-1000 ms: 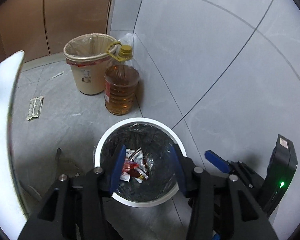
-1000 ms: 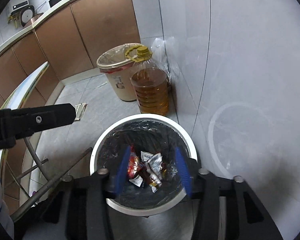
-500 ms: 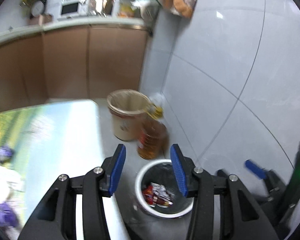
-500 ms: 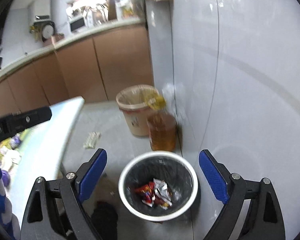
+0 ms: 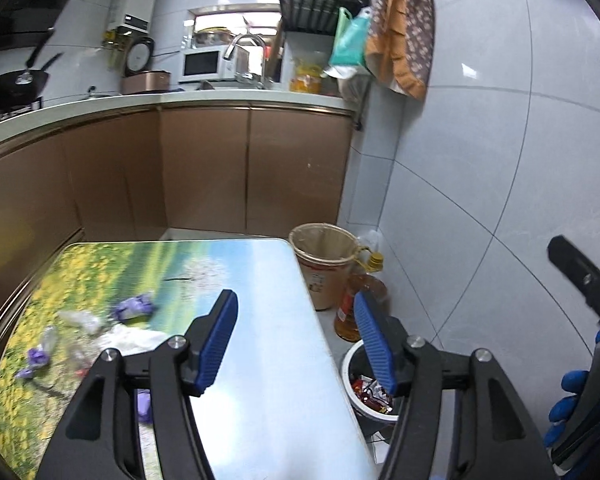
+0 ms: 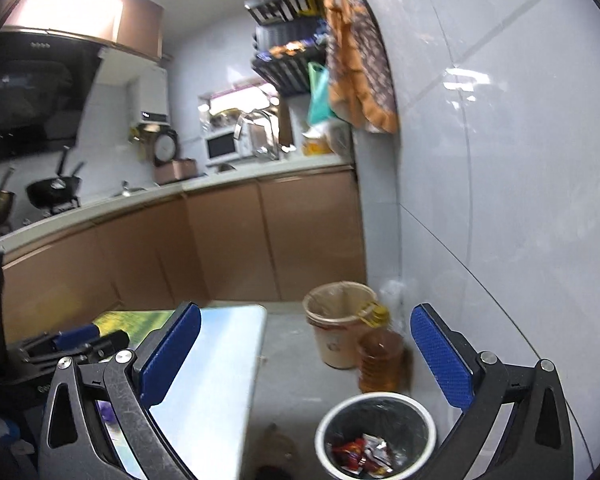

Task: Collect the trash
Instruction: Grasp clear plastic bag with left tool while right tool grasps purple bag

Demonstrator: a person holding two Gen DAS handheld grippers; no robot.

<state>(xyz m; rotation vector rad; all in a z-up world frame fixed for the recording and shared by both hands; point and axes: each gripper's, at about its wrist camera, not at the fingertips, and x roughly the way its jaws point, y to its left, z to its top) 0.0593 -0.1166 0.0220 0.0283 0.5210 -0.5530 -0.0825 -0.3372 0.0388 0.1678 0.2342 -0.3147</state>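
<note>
My left gripper [image 5: 296, 344] has just been opening its jaws, and they stand partly apart with nothing between them. My right gripper [image 6: 306, 360] has just been opening too, and its jaws stand very wide and hold nothing. The white bin [image 6: 376, 436] sits on the floor at about 5 o'clock in my right view, and I can see red and silver wrappers [image 6: 362, 454] lying in its black bag. In my left view my own right finger [image 5: 374, 344] covers part of that bin, so only a slice of it shows. More trash [image 5: 134, 308] lies on the table [image 5: 268, 320] at about 8 o'clock in my left view: purple bits, something white and something clear, all blurry, so I cannot tell what each one is. My left arm hides one purple piece partly. A tan bin [image 6: 340, 332] and an oil bottle [image 6: 380, 360] stand just beside each other by the wall, behind the white bin. A blue glove [image 5: 572, 404] peeks in at 4 o'clock, cut off by the edge.
</note>
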